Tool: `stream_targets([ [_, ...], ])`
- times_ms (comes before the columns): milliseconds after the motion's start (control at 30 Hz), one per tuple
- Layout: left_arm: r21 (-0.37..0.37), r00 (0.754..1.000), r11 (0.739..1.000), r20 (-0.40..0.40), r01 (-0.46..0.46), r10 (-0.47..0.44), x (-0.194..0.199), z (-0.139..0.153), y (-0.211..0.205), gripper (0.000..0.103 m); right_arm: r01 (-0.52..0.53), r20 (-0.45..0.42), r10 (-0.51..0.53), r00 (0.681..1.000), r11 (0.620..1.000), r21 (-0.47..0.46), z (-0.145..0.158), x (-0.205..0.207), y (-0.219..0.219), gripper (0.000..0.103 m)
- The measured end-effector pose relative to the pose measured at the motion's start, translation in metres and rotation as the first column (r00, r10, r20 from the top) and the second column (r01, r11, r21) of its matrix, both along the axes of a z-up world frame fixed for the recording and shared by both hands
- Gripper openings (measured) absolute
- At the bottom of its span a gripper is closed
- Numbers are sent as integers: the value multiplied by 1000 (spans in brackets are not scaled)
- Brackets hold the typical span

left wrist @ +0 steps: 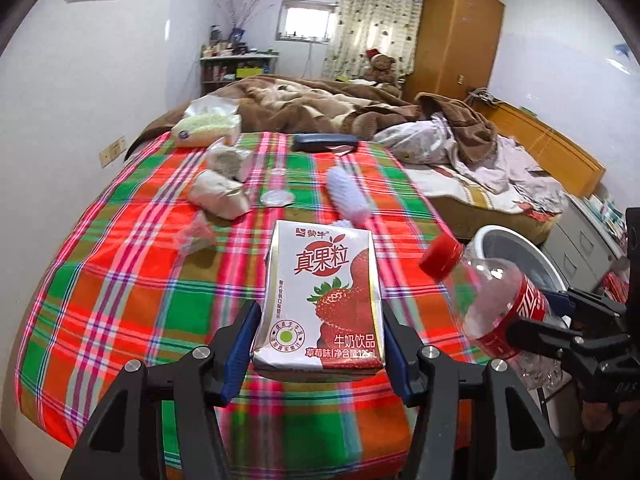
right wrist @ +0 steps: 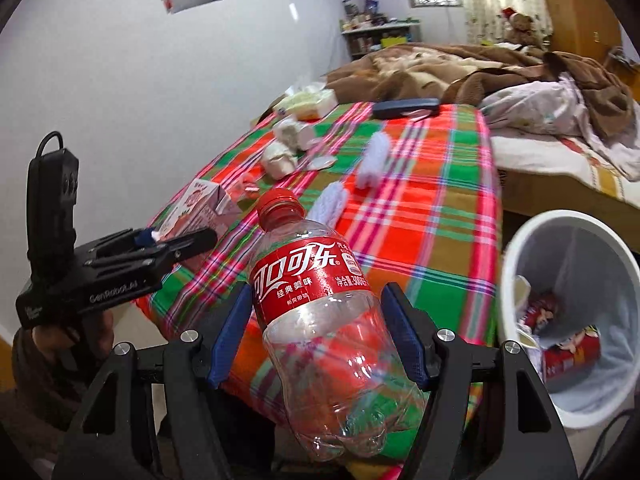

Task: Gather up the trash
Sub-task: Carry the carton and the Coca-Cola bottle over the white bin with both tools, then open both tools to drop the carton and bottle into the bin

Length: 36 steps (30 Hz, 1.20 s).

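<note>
A strawberry milk carton [left wrist: 320, 300] stands upright between the blue pads of my left gripper [left wrist: 319, 320], which is shut on it above the plaid tablecloth [left wrist: 132, 280]. An empty clear cola bottle [right wrist: 320, 320] with a red cap and label sits tilted in my right gripper [right wrist: 317, 300], shut on its body. The right wrist view shows the left gripper [right wrist: 176, 236] with the carton [right wrist: 204, 208] at the left. In the left wrist view the right gripper [left wrist: 536, 312] and the bottle [left wrist: 492, 304] are at the right. A white bin [right wrist: 568, 312] with trash inside stands beside the table.
On the cloth lie crumpled paper wads [left wrist: 220, 196], a foil lid [left wrist: 277, 198], a small clear wrapper [left wrist: 192, 236], fluffy white rolls [left wrist: 348, 192], a tissue pack [left wrist: 208, 124] and a dark case [left wrist: 324, 142]. A messy bed [left wrist: 480, 152] lies behind, the white wall on the left.
</note>
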<state>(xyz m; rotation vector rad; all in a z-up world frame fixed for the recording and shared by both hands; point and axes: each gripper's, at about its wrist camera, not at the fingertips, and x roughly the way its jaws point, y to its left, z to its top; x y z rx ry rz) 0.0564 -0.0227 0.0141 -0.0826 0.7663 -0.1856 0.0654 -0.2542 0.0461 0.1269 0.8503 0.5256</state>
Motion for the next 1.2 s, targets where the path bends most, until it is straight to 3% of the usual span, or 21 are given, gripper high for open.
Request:
stream_targets([
  [333, 30, 991, 991, 49, 127, -128, -4, 17, -58, 57, 160, 32, -160, 987, 987, -4, 5, -11, -47, 68],
  [600, 49, 972, 973, 64, 225, -228, 4, 25, -108, 57, 297, 34, -297, 954, 955, -5, 5, -11, -86, 68],
  [867, 56, 939, 940, 58, 337, -340, 20, 25, -166, 57, 444, 25, -444, 896, 895, -35, -1, -10, -127, 68],
  [1200, 38, 878, 877, 11, 479, -479, 43, 7, -247, 57, 605, -35, -610, 792, 791, -91, -22, 3, -177, 68],
])
